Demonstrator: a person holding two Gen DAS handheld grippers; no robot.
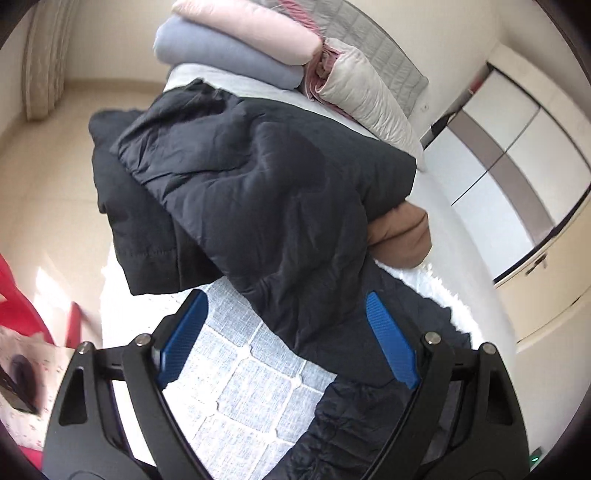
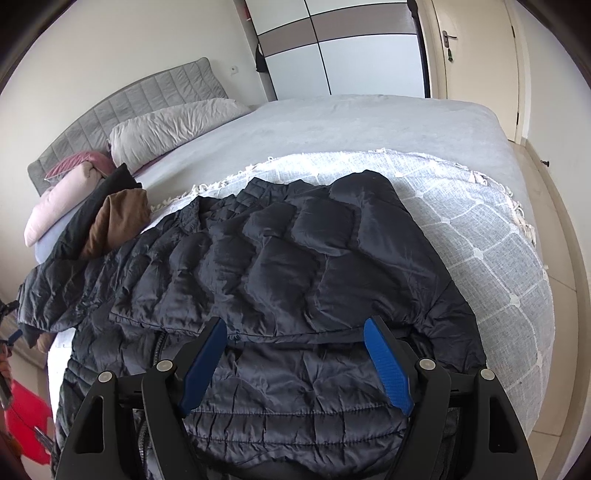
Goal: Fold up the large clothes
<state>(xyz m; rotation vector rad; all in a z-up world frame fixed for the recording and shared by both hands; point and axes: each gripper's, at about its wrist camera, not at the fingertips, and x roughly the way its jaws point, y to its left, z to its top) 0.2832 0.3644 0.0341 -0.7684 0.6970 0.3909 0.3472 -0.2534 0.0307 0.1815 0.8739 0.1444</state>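
A large black quilted puffer jacket point(image 2: 280, 258) lies spread on a grey grid-patterned blanket point(image 2: 491, 251) on the bed, one sleeve folded across its body. My right gripper point(image 2: 295, 328) is open, just above the jacket's near part, holding nothing. In the left wrist view the jacket point(image 1: 258, 192) lies bunched over the bed edge, and my left gripper point(image 1: 286, 301) is open above the jacket's near fold and the blanket point(image 1: 240, 373), holding nothing.
A brown garment point(image 2: 118, 218) point(image 1: 402, 236) lies beside the jacket. Folded pink point(image 1: 251, 26) and blue point(image 1: 221, 59) bedding and pillows point(image 2: 173, 125) stack at the grey headboard point(image 2: 129, 103). A wardrobe point(image 2: 351, 51) and door point(image 2: 476, 48) stand beyond. A red object point(image 1: 18, 295) sits by the floor.
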